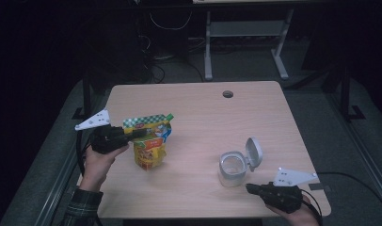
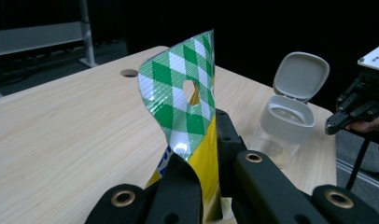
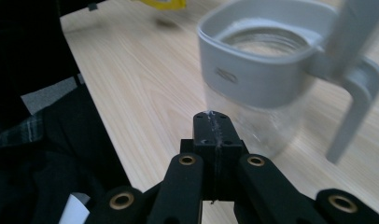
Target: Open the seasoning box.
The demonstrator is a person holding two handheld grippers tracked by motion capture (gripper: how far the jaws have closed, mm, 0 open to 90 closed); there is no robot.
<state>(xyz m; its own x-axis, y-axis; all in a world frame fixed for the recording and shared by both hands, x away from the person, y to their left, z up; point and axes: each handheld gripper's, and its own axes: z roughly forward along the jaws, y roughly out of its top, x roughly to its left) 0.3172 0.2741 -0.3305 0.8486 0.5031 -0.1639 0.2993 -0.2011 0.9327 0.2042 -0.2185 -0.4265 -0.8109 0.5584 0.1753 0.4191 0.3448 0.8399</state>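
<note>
So on my end the left claw point(image 1: 141, 133) is clamped tight on the glossy yellow plastic pouch with the green-and-white checkered top point(image 1: 150, 140). From the left gripper view the black jaws pinch the pouch's point(image 2: 187, 112) thin crinkly film just below the checkered strip, which curls upward and has a small hang hole punched through it. A green spout cap sticks out at one top corner. In the high view the pouch hangs left of the clear jar with the grey squarish plastic collar and flip lid point(image 1: 234, 165), well apart from it, with its bottom edge at or just above the pale wood-grain desk point(image 1: 203, 113) (can't tell if it touches).

The right claw point(image 1: 250, 188) is fully closed with nothing in it. In the right gripper view its two flat black tips point(image 3: 212, 127) are pressed together, just in front of the jar point(image 3: 262, 79). The jar body is see-through, the collar is smooth matte grey, and the lid stands open on its hinge. From above, that claw sits just beside the jar on my near side. There's a small round hole point(image 1: 227, 94) in the desk beyond the jar.
</note>
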